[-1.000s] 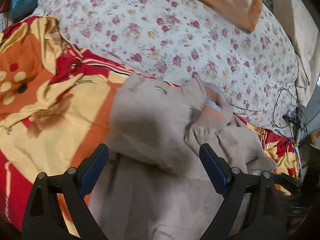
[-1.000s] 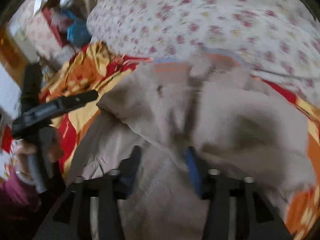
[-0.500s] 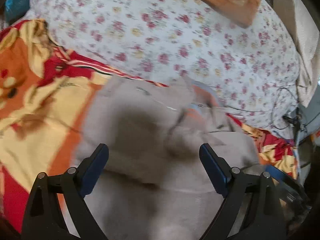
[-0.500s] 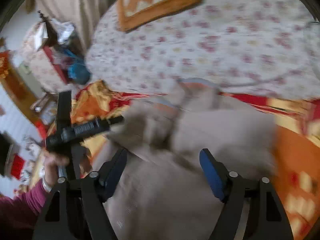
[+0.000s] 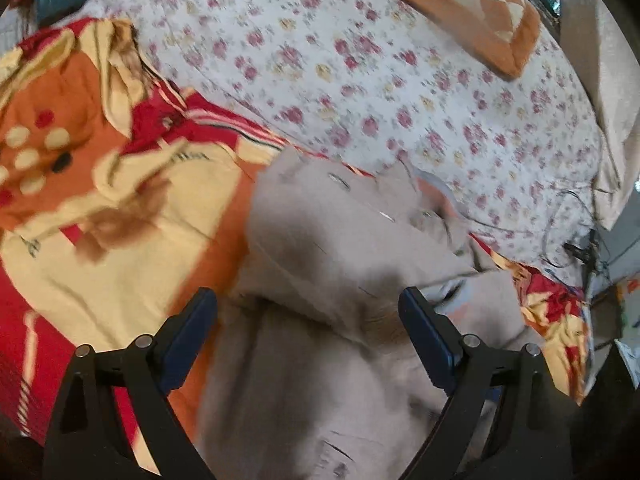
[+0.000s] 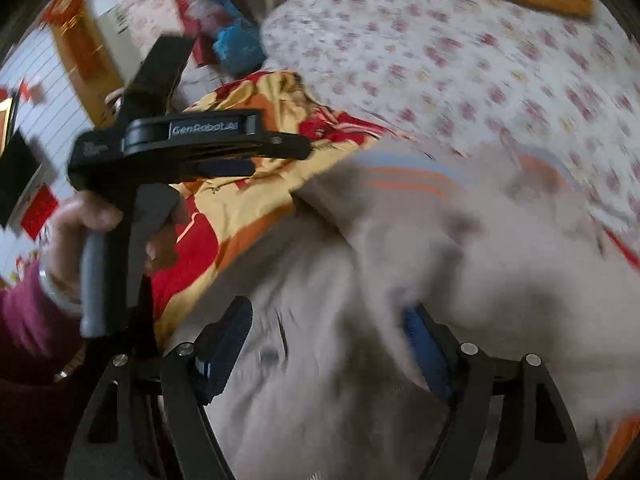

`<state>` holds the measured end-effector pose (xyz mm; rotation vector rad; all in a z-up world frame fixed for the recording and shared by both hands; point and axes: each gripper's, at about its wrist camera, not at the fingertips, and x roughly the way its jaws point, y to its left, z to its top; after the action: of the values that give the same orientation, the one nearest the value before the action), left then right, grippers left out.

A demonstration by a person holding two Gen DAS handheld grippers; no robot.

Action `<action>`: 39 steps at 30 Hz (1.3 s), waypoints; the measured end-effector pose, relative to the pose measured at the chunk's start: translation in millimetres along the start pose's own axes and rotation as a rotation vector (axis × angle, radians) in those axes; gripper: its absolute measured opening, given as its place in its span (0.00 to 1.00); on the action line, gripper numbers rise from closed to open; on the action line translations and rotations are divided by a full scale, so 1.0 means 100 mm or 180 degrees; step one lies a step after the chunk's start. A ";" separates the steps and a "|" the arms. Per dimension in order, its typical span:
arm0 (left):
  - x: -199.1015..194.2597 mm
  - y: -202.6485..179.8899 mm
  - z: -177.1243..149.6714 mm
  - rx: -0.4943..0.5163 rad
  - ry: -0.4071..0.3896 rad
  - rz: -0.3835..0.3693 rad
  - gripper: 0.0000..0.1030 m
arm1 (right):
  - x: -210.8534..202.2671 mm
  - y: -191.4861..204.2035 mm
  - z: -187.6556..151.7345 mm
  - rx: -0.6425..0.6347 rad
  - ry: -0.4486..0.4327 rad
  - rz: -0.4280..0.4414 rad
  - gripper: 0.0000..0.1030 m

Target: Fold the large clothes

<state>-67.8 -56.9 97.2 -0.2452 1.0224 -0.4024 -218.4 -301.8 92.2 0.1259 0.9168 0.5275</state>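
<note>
A large beige garment (image 5: 320, 264) with orange and blue striped trim lies rumpled on a bed, part of it doubled over itself. My left gripper (image 5: 308, 320) hovers above it, wide open, with nothing between its blue pads. In the right wrist view the same garment (image 6: 460, 248) fills the lower middle. My right gripper (image 6: 324, 340) is just over the cloth and its jaws are closing. A fold of fabric drapes over the right fingertip (image 6: 424, 344), but the pads do not pinch it. A hand (image 6: 96, 220) holds the left gripper (image 6: 280, 152) at the left.
Under the garment lies an orange, red and yellow blanket (image 5: 120, 208). Beyond it a white floral sheet (image 5: 400, 80) covers the bed, with an orange checked cushion (image 5: 460, 4) at the far edge. A thin black cable (image 5: 576, 236) trails at the right. Clutter (image 6: 232, 44) stands beside the bed.
My right gripper went from nearly shut on the cloth to wide and swung sideways over the garment. The folded part has settled flatter. The left gripper stayed open and barely shifted.
</note>
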 end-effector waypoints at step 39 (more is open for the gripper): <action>-0.20 -0.84 0.68 0.0765 -0.0290 -0.0044 0.14 | -1.06 -1.72 -0.58 0.1237 -0.0696 -0.1581 0.01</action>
<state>-35.6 -123.3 179.5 -0.0542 0.8744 -0.5175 -250.5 -509.0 77.8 0.2916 0.7896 -0.1282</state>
